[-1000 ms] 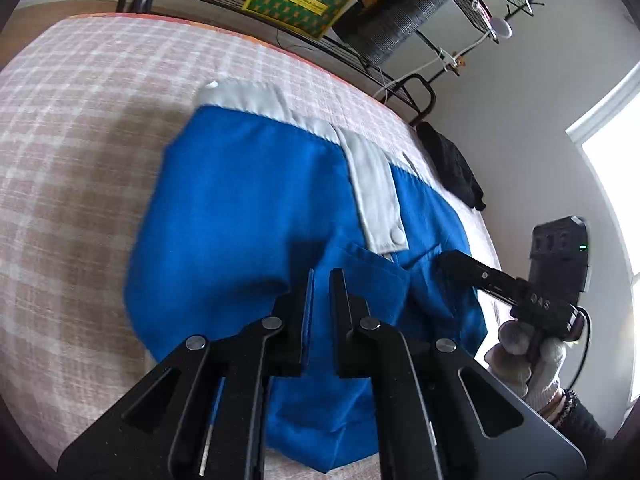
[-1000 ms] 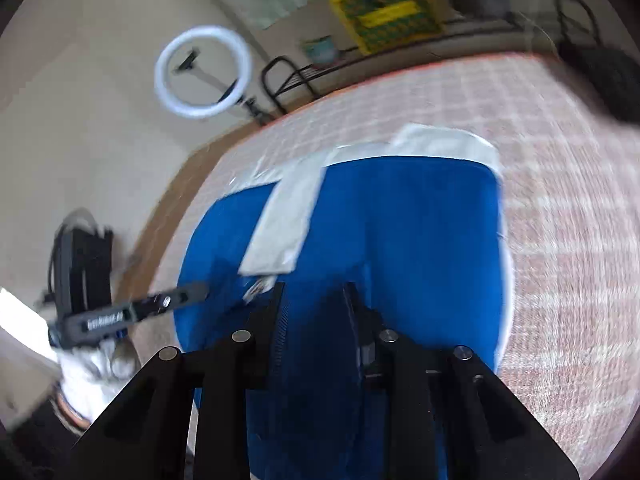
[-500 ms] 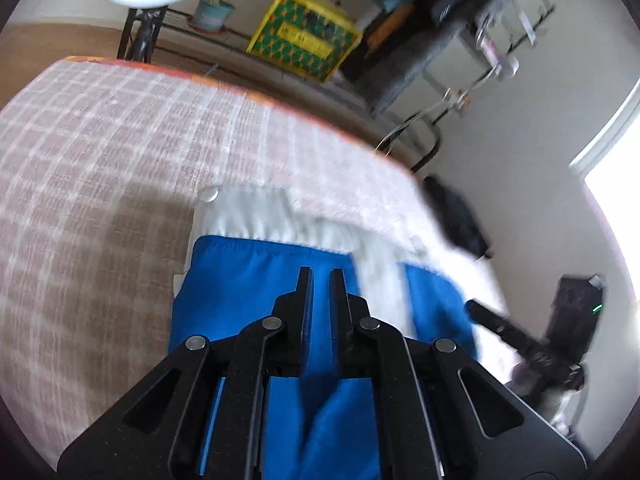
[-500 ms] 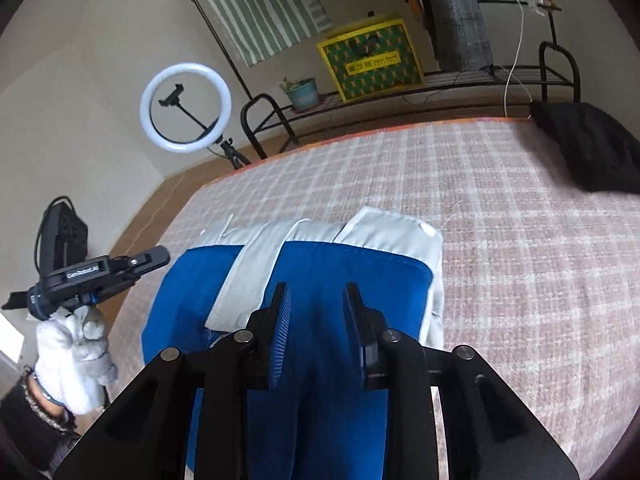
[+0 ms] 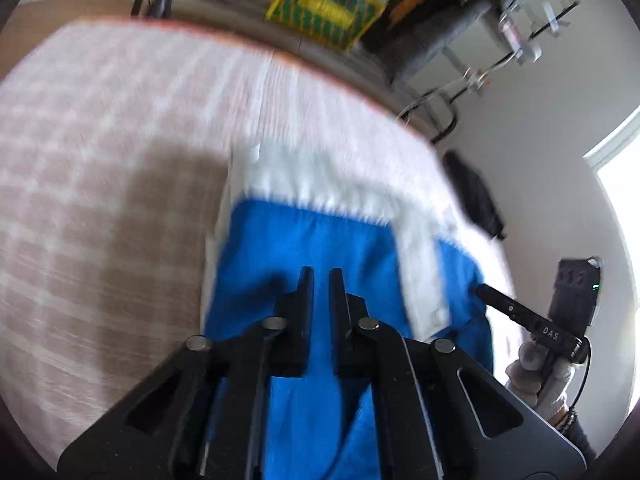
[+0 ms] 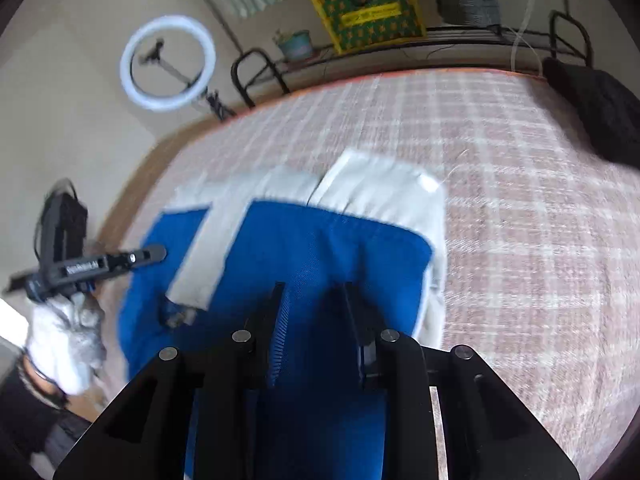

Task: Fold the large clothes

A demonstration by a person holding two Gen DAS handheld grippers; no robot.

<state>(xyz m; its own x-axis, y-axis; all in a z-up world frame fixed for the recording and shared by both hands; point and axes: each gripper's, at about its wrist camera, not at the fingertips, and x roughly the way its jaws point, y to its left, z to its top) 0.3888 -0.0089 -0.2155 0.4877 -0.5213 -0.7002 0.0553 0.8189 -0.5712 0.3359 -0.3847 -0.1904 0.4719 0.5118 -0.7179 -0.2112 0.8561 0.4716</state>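
Both grippers hang over the bed [image 5: 100, 140] now, angled down at the blue garment [image 5: 300, 248], which lies spread on the checked pink-and-white cover with its pale grey trim [image 6: 384, 184] along the far edge and a grey strip running down the front. The left gripper [image 5: 322, 276] has its fingers drawn together, only a thin slit between them, and nothing is seen pinched there; from the right wrist view its tip sits free at the garment's left edge, carried by a white-gloved left hand [image 6: 64, 344]. The right gripper [image 6: 314, 292] has just been opening its fingers; they stand apart with no cloth caught between them, just the blue fabric showing beyond the gap. From the left wrist view its tip pokes in near the garment's right edge, the gloved right hand [image 5: 536, 372] wrapped round the handle. Both views are smeared with blur. Beyond the bed, a ring light [image 6: 168, 62] stands on the floor, a yellow crate [image 6: 368, 10] sits on a low rack, and a dark bundle [image 6: 596, 112] rests on the bed's far right corner.
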